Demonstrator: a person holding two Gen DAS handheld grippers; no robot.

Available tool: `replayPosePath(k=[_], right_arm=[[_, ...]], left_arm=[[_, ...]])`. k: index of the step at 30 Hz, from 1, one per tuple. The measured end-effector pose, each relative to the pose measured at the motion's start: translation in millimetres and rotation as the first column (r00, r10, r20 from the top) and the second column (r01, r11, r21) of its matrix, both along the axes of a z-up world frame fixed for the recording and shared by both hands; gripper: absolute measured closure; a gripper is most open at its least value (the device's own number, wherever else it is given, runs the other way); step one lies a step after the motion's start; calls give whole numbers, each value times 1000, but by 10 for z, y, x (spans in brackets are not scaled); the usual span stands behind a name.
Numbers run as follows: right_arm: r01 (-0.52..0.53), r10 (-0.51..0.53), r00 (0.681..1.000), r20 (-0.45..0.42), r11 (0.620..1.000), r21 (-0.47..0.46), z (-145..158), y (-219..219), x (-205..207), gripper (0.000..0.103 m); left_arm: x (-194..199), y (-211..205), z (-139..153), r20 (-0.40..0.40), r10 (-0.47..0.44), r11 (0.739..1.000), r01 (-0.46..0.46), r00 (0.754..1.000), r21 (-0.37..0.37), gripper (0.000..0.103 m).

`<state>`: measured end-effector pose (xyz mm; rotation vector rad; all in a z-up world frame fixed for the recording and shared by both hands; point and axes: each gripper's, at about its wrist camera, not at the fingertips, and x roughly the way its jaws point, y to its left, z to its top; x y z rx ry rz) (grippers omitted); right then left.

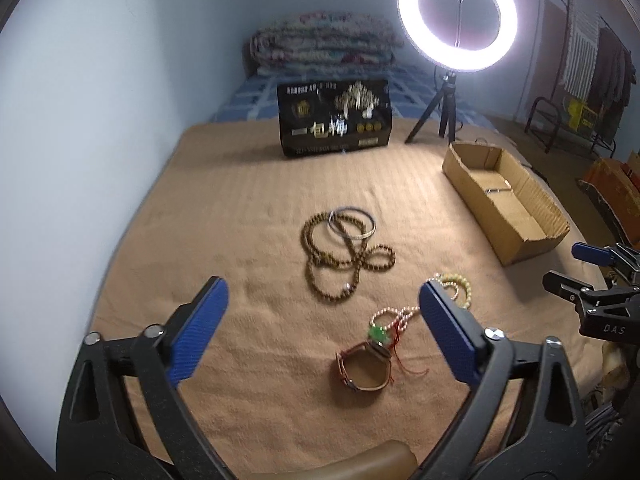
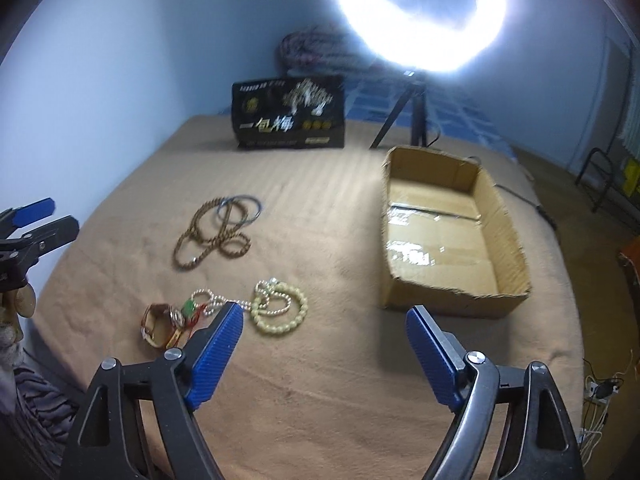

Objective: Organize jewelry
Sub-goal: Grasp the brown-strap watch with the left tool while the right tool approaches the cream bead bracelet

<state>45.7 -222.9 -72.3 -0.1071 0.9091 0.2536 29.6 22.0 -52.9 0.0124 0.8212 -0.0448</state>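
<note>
Blue ribbed pads are seen spread wide on both tongs, and nothing is held in either. Nearest ahead of the left tongs (image 1: 324, 308), between the open fingers and slightly toward the right one, a brown leather watch (image 1: 365, 368) lies on its side on the tan blanket (image 1: 224, 208), touching a small green pendant (image 1: 377, 334) on red cord and a strand of small pale pearls (image 1: 394, 316). Just beyond, off the right finger's tip, a bracelet of round cream beads (image 2: 282, 312) is coiled. From the right tongs (image 2: 324, 322) this cluster lies off the left finger, so the left tongs are judged nearer the watch and better lined up. Farther ahead, a long string of brown wooden beads (image 1: 344, 256) is looped in figure-eights, its length running away from the tongs, with a thin metal bangle (image 1: 352, 222) overlapping its far end. A shallow cardboard box (image 2: 516, 248), open-topped and empty of jewelry, sits ahead of the right tongs.
</note>
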Motion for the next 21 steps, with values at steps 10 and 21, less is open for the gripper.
replayPosePath(k=[10, 21], right_arm=[[-14, 26, 973, -228, 998, 55, -520, 44, 392, 54], [22, 7, 938, -346, 996, 81, -953, 159, 669, 72]], left_arm=[[212, 60, -638, -273, -16, 996, -9, 962, -92, 46], [372, 72, -1110, -438, -29, 985, -48, 899, -165, 60]])
